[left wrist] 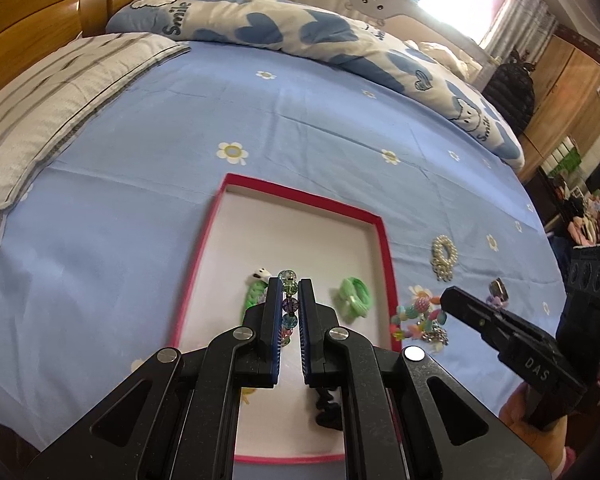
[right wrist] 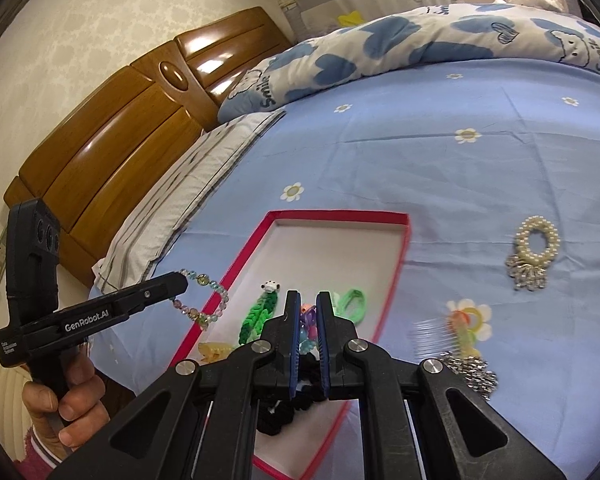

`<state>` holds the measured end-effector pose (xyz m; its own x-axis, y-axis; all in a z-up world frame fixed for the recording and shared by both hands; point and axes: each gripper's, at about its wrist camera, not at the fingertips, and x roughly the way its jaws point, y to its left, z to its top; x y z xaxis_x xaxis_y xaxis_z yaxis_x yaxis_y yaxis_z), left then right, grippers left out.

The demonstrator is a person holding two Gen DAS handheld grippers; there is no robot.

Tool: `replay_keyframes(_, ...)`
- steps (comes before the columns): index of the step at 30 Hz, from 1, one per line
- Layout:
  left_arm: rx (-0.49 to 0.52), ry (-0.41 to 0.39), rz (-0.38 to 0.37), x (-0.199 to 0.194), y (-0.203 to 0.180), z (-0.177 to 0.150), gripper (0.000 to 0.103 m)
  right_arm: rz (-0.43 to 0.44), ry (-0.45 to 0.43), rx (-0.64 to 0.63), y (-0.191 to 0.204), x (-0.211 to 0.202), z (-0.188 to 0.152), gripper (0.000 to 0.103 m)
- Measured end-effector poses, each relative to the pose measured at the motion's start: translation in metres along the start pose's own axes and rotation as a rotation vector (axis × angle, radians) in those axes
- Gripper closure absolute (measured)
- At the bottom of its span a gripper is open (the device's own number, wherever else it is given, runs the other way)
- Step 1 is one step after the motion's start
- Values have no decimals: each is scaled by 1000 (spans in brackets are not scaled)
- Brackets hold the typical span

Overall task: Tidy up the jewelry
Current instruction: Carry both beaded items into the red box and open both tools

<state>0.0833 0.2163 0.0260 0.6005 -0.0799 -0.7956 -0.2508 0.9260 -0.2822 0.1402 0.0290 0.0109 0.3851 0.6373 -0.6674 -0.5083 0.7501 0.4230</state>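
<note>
Lying flat on a bed: the red-rimmed box, white inside, on a light blue sheet printed with small flowers.
Room: wooden headboard beyond the box, patterned wallpaper behind it; striped pillow left of the box; heart-print quilt past its far edge; wooden cabinets at the right, bright window far right.
Left tool: the left tool has its jaws narrowed onto a glass bead bracelet; in the right wrist view the bracelet hangs from its tip over the box's left rim.
Right tool: the right tool is closed on a colourful bead bracelet, held above the box's near end.
Inside the box: one green woven band with a panda charm, one light green hair tie, one yellow clip, one black hair tie.
Right of the box, on the sheet: one pearl hair ring with a silver tassel, well apart; a blurred pastel piece and a silver beaded cluster nearer the rim.
Edges and open room: the box's far half is bare white; the sheet beyond its far rim lies open up to the quilt.
</note>
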Motion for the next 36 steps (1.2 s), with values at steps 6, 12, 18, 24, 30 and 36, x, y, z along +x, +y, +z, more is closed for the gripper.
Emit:
replay_keyframes(6, -15, 10, 35, 15, 8, 5, 97, 21, 35, 0, 8, 24, 3, 96)
replay_keyframes(12, -27, 53, 57, 41, 14, 3, 97, 32, 66, -5, 11, 51, 5, 96)
replay_keyframes(18, -14, 114, 62, 65, 13, -9, 97, -30, 111, 20, -11, 74, 0, 95)
replay_keyframes(24, 2, 157, 75, 79, 9, -16, 97, -69, 140, 16, -22, 83, -5, 95)
replay_keyframes(30, 1, 182, 80, 85, 9, -19, 96, -62, 156, 29, -27, 87, -7, 90)
replay_keyframes(36, 12, 159, 88, 77, 5, -18, 66, -47, 151, 43, -28, 82, -5, 73)
